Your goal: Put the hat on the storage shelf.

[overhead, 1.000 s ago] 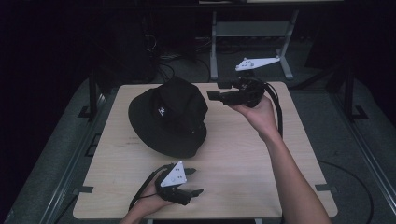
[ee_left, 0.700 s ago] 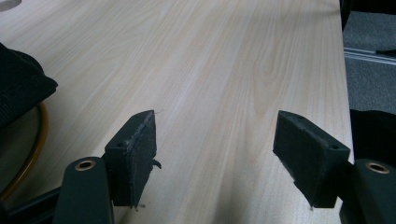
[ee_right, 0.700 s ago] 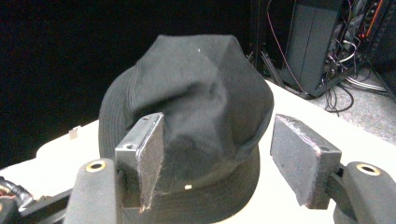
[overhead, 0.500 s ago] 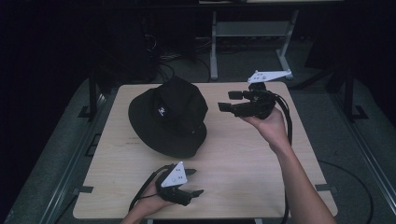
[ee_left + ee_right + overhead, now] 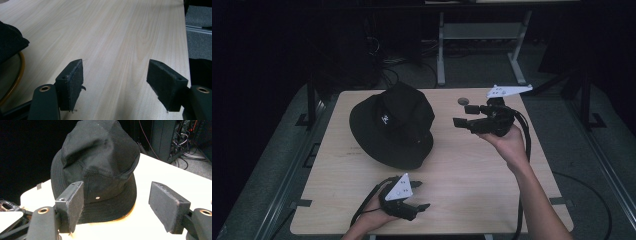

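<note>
High view: the left gripper (image 5: 412, 200) rests low at the near edge of the wooden surface (image 5: 472, 170), fingers apart, and the black bucket hat (image 5: 394, 125) sits left of centre. The right gripper (image 5: 462, 116), fingers apart, points at it. Right gripper view reveals an orange rim (image 5: 126, 216) under the brim.

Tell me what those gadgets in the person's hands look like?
Each hand grips a black handheld tool: the left claw and the right claw. Each carries a pale grey three-cornered plate on top and trails a black cable. Each claw's two jaws are black blocks with rough, slightly frayed faces and brass-coloured rivets at their bases. The forearms are bare, without sleeves.
</note>
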Action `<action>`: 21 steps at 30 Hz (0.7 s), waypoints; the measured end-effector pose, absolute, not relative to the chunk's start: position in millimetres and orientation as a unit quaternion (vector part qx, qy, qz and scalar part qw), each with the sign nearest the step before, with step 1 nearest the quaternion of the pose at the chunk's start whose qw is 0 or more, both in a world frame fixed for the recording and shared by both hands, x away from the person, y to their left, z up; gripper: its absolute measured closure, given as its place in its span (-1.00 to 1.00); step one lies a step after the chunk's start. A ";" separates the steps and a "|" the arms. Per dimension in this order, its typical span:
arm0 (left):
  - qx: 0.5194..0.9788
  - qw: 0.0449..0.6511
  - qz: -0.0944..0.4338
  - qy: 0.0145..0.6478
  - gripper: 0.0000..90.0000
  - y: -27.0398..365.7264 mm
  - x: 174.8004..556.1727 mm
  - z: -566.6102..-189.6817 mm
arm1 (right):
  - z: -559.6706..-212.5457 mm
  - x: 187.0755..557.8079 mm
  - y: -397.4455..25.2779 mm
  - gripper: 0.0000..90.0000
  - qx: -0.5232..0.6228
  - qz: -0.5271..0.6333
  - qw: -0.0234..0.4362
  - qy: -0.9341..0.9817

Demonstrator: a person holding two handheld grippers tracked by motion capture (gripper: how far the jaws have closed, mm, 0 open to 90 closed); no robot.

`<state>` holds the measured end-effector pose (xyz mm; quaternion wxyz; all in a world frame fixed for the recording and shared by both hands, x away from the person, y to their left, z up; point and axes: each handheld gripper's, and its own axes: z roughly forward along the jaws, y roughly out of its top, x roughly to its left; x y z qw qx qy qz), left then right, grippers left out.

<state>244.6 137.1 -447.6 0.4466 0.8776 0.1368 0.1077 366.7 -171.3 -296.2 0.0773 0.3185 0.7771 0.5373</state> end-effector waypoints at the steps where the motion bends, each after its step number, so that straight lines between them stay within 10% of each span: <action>1: 0.878 0.447 0.109 0.137 -0.36 137.3 244.8 -447.5 | -297.3 365.9 -172.4 -0.39 0.319 0.537 0.076 0.777; 21: 0.880 0.442 0.109 0.135 -0.36 137.6 245.3 -447.0 | -326.7 347.8 -200.9 -0.44 0.341 0.541 0.067 0.766</action>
